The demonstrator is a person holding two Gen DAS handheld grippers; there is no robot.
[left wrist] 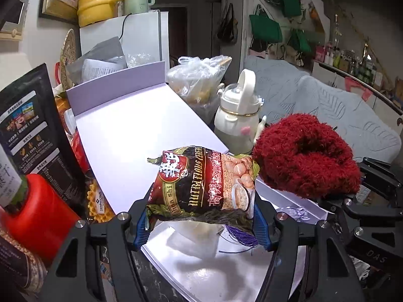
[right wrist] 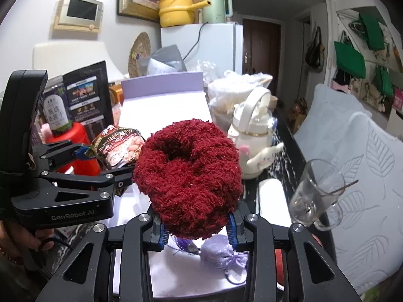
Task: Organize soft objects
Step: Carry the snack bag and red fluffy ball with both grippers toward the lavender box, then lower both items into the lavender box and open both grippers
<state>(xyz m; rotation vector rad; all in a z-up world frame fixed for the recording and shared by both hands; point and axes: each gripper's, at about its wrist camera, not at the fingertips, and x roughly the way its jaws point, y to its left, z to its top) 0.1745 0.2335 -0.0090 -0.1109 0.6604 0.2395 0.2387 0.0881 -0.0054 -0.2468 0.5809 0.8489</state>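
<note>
My left gripper (left wrist: 201, 226) is shut on a dark red cereal packet (left wrist: 201, 181) and holds it above the white board (left wrist: 131, 125). My right gripper (right wrist: 197, 229) is shut on a fuzzy dark red knit piece (right wrist: 191, 176), held up just right of the packet; the knit piece also shows in the left wrist view (left wrist: 304, 156). The left gripper (right wrist: 85, 151) with the packet (right wrist: 118, 146) shows at the left of the right wrist view. A small lilac pouch (right wrist: 221, 254) with a cord lies on the board under the right gripper.
A white jug with a handle (left wrist: 236, 115) and a plastic bag (left wrist: 199, 78) stand along the board's right side. A black pouch (left wrist: 32, 125), a red-capped bottle (left wrist: 37, 209) and a waffle pack (left wrist: 97, 201) crowd the left. A glass (right wrist: 317, 193) sits at the right. A quilted sofa (right wrist: 357, 151) is beyond.
</note>
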